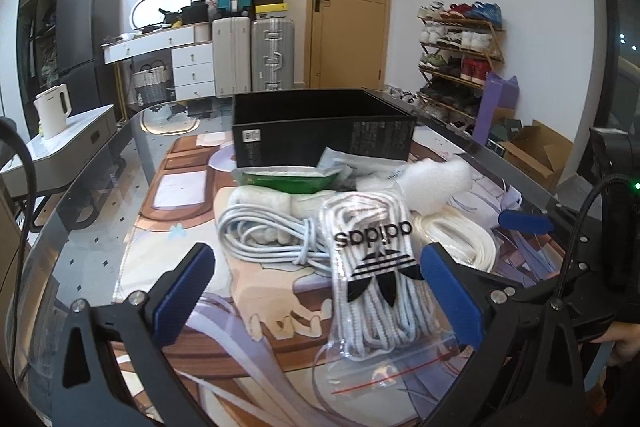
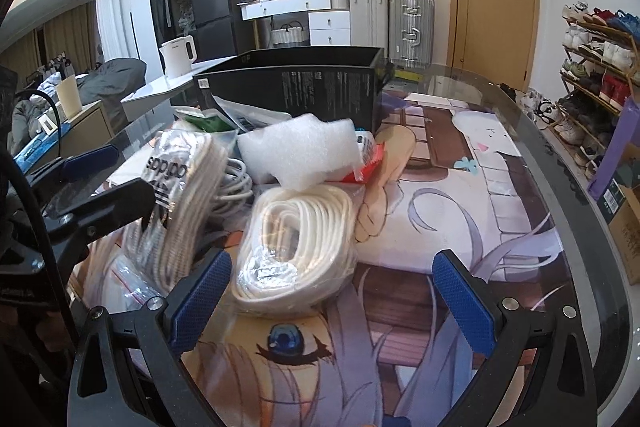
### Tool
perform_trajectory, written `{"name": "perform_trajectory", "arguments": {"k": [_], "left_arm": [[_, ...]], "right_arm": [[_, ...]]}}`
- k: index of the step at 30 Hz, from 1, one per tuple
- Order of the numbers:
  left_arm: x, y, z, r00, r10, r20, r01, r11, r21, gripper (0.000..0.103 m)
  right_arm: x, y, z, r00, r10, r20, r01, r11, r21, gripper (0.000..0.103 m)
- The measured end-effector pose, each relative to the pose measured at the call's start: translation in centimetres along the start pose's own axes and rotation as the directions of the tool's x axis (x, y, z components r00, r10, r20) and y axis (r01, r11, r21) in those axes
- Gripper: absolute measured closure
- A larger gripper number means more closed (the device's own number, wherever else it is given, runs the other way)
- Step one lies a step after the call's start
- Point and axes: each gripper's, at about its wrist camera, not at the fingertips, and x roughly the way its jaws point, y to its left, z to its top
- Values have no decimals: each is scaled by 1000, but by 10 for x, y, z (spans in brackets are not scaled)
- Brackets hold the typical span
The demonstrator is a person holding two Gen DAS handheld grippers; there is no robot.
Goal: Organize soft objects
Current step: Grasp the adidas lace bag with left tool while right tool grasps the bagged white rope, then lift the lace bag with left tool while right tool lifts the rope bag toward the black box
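the left tool (image 1: 318, 289) gapes wide around the bagged adidas laces (image 1: 370, 279) on the bench (image 1: 96, 227). the right tool (image 2: 332, 301) is wide too, by the bagged white cord (image 2: 298, 247). beyond lie foam (image 2: 300, 151) and a black box (image 1: 320, 125).

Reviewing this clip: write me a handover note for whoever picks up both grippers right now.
Left gripper: open, holding nothing, its jaws either side of the bag of striped laces.
Right gripper: open, holding nothing, facing the bag of cream cord.
All the soft things sit in one pile on the table mat: the two bags, a white cable coil, a foam piece and a green pouch.
The black box stands open behind the pile; no soft item can be seen in it, though its floor is hidden.
Done: apparently nothing. Left: the whole pile, probably into the box.
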Motion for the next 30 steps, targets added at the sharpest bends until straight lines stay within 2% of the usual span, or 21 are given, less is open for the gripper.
{"name": "perform_trajectory", "arguments": {"k": [11,13,15,19,21,22,28,30], "left_arm": [[17,-12,-1,999,-1,-52,3,1000,24,1],[19,-14,-3,998,-8,-56,10,1000,29,5],[22,-17,-3,998,-17,-64,19,999,37,14],[20,-20,-6,997,-42,-62,45,998,41,29],[18,-20,-7,997,-55,-58,58,997,47,46],[17,-20,-7,996,-62,-57,65,997,47,50],[10,-15,-8,997,-66,-50,68,997,38,58],[7,-12,-9,997,-64,-47,65,997,31,60]], "right_arm": [[-5,-10,-8,1000,-8,-3,8,1000,-8,3],[-3,-9,-7,1000,-5,-6,5,1000,-12,4],[-2,-7,-7,1000,-2,-8,2,1000,-18,6],[1,-3,-4,1000,1,-5,-1,999,-38,16],[2,-2,-2,1000,9,-3,-9,999,-39,21],[3,-2,-1,1000,9,-4,-9,999,-41,23],[7,1,4,1000,17,-7,-17,999,-45,26],[9,3,5,1000,17,-7,-18,999,-51,30]]}}
